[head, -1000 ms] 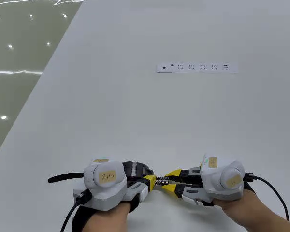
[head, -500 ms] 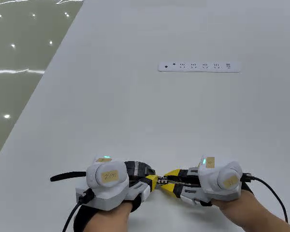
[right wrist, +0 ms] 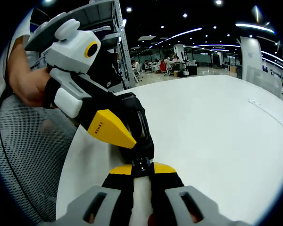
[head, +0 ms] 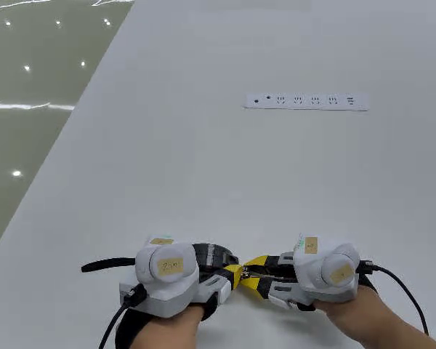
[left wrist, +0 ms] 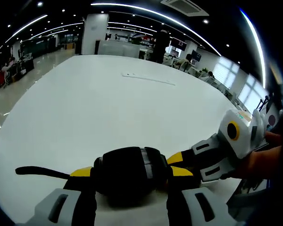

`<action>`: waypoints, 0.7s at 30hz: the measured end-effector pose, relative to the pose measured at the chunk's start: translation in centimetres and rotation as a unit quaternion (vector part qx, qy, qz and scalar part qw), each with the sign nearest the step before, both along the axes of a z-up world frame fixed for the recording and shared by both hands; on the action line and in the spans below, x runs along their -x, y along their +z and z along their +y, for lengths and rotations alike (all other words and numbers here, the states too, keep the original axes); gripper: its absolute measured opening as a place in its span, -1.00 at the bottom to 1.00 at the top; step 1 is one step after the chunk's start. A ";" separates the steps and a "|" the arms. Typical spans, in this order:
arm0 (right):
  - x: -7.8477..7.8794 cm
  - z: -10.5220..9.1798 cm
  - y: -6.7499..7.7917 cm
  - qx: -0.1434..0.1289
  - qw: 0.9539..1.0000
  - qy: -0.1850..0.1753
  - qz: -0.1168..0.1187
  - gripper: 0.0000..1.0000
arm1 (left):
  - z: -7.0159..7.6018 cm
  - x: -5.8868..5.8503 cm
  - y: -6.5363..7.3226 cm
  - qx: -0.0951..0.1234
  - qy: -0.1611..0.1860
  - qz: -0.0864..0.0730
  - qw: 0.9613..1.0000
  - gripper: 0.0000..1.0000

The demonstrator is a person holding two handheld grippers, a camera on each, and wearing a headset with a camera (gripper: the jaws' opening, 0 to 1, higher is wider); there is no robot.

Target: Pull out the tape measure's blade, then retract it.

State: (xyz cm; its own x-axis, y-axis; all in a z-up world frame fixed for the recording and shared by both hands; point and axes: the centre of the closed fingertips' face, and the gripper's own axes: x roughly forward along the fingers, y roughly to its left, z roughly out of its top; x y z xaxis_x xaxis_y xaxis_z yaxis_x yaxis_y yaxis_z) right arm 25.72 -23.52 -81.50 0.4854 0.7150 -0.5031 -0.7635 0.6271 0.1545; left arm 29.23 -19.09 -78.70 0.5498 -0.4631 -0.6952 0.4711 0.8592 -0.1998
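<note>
Open-plan office: ceiling light strips [right wrist: 254, 26], distant desks [right wrist: 175, 68].

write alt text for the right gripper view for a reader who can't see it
The right gripper pinches, with its yellow-tipped tongs, the blade tip of a black tape measure, whose case the left gripper clamps from the left. A white table stretches beyond them.
</note>
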 end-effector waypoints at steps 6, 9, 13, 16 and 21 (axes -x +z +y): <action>0.0 0.0 0.0 0.002 1.000 0.001 -0.001 -0.77 | 0.0 0.0 0.0 -0.001 -0.005 -0.002 1.000 0.15; 0.1 0.0 0.0 0.005 1.000 0.002 -0.003 -0.75 | 0.0 0.0 0.1 0.001 -0.006 -0.008 1.000 0.16; 0.1 -0.1 0.0 0.012 1.000 0.002 -0.004 -0.74 | 0.0 0.0 0.1 0.001 -0.009 -0.010 1.000 0.17; 0.1 -0.1 0.0 0.014 1.000 0.000 -0.002 -0.73 | 0.0 -0.1 0.1 0.009 -0.013 -0.003 1.000 0.18; 0.1 -0.1 0.0 0.018 1.000 -0.002 0.003 -0.72 | 0.0 0.1 0.2 0.015 -0.023 0.003 1.000 0.16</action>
